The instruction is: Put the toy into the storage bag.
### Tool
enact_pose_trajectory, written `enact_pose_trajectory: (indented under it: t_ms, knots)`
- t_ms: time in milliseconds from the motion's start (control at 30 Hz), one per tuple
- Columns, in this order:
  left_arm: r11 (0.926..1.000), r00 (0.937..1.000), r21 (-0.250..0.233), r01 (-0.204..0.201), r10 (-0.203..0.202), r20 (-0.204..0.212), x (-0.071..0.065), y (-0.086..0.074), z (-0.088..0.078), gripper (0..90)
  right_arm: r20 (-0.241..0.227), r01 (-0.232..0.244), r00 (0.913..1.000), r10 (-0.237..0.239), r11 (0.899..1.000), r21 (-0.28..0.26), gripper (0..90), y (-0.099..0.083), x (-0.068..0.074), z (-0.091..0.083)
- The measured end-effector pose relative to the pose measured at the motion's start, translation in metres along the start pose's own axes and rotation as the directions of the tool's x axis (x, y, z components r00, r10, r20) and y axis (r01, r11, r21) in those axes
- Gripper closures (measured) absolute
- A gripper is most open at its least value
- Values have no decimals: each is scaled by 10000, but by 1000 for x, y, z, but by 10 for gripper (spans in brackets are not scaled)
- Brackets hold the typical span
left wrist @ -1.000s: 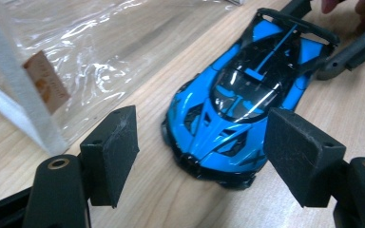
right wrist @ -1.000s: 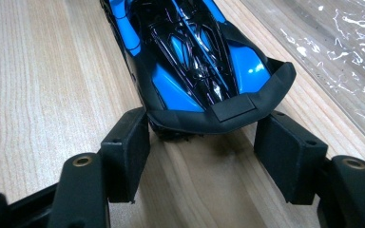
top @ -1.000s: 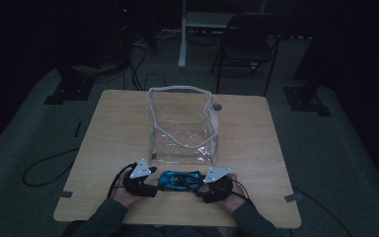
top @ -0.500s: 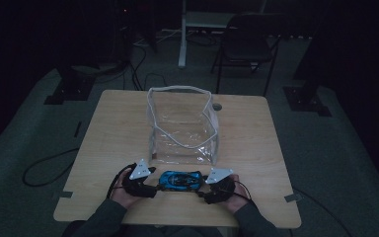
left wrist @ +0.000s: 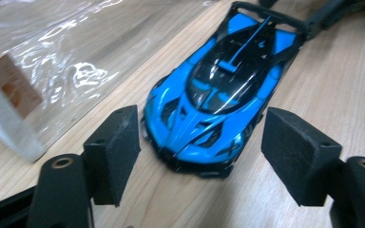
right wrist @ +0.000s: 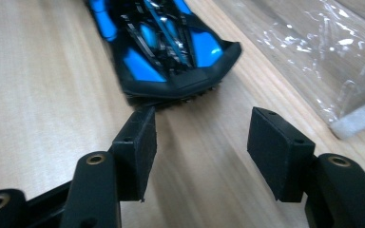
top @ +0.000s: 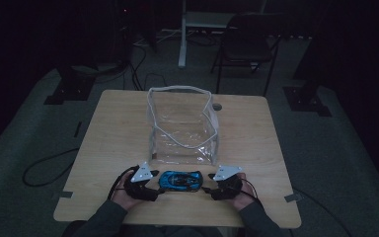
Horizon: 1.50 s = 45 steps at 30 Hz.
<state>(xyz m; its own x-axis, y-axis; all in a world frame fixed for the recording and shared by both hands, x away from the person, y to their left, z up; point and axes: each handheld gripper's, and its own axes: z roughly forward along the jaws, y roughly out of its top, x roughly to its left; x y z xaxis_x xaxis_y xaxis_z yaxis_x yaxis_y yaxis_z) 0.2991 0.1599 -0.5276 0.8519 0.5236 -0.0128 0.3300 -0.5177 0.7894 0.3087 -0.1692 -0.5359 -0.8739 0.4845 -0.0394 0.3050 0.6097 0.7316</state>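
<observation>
1. My left gripper (top: 150, 186) sits at the nose of the small glossy blue-and-black toy sports car (top: 180, 180); its jaws stand spread, flanking the nose without gripping it.
2. The car lies on the pale wooden table (top: 256, 133), long axis running gripper to gripper, just in front of the clear soft plastic bag with white trim (top: 182, 126).
3. My right gripper (top: 212, 190) faces the tail; its jaws have just been closing (nothing between them yet).
4. I judge the left the nearer; open table lies right and front.
</observation>
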Motion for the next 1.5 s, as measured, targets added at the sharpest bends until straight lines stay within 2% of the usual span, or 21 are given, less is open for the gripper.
enact_pose_trajectory:
  t_ms: [100, 133, 167, 333, 367, 467, 533, 733, 933, 1000, 1100, 1133, 1233, 1300, 1367, 1500]
  knots:
    - [9988, 9989, 151, -468, 466, 95, -4, 8, 5, 246, 142, -25, 9999, 24, 10000, 71, 436, 1, -2, 3]
    - [9988, 9989, 151, -468, 466, 95, -4, 8, 5, 223, 142, -25, 9999, 24, 10000, 71, 436, 1, -2, 3]
    - [9940, 9937, 309, -1052, 1039, 432, -9, 20, 12, 223, 181, -9, 9998, 7, 9999, 115, 435, 2, -2, 4]
    - [9819, 9803, 729, -1750, 1668, 1059, -12, 38, 33, 192, 204, -52, 9998, 49, 9999, 144, 447, 4, -3, 7]
    - [9817, 9787, 731, -1758, 1663, 1205, -11, 40, 36, 188, 183, -74, 9998, 72, 9999, 128, 452, 4, -4, 7]
    - [9803, 9777, 813, -1801, 1694, 1240, -9, 46, 43, 188, 143, -179, 9997, 178, 9998, 105, 460, 4, -5, 8]
    - [9761, 9747, 900, -1977, 1860, 1235, -8, 49, 47, 188, 96, -244, 9997, 243, 9997, 84, 459, 4, -5, 9]
    - [9666, 9600, 1184, -2274, 2022, 1935, -7, 58, 62, 164, 10, -304, 9995, 303, 9993, 203, 465, 5, -7, 14]
    - [9559, 9522, 1467, -2543, 2209, 2112, -10, 62, 75, 164, -101, -427, 9990, 427, 9991, 21, 467, 6, -7, 15]
    - [9567, 9513, 1476, -2510, 2156, 2203, -10, 61, 77, 164, -230, -603, 9980, 597, 9978, -274, 472, 6, -8, 12]
    - [9510, 9473, 1586, -2653, 2266, 2264, -10, 60, 81, 164, -339, -739, 9968, 727, 9965, -380, 473, 6, -8, 12]
    - [9469, 9464, 1673, -2744, 2352, 2212, -10, 59, 82, 164, -341, -755, 9967, 743, 9965, -365, 474, 7, -8, 12]
    - [9464, 9461, 1769, -2703, 2271, 2310, -9, 60, 84, 164, -432, -665, 9969, 655, 9975, -237, 473, 8, -7, 16]
    - [9429, 9463, 1885, -2746, 2302, 2270, -9, 60, 85, 164, -294, -401, 9988, 402, 9992, 39, 463, 8, -5, 20]
    - [9371, 9440, 1999, -2862, 2400, 2265, -10, 60, 86, 164, -424, -408, 9983, 405, 9991, -69, 463, 9, -4, 22]
    - [9368, 9438, 2003, -2870, 2407, 2265, -9, 60, 87, 164, -745, -399, 9965, 380, 9989, -243, 483, 8, -4, 22]
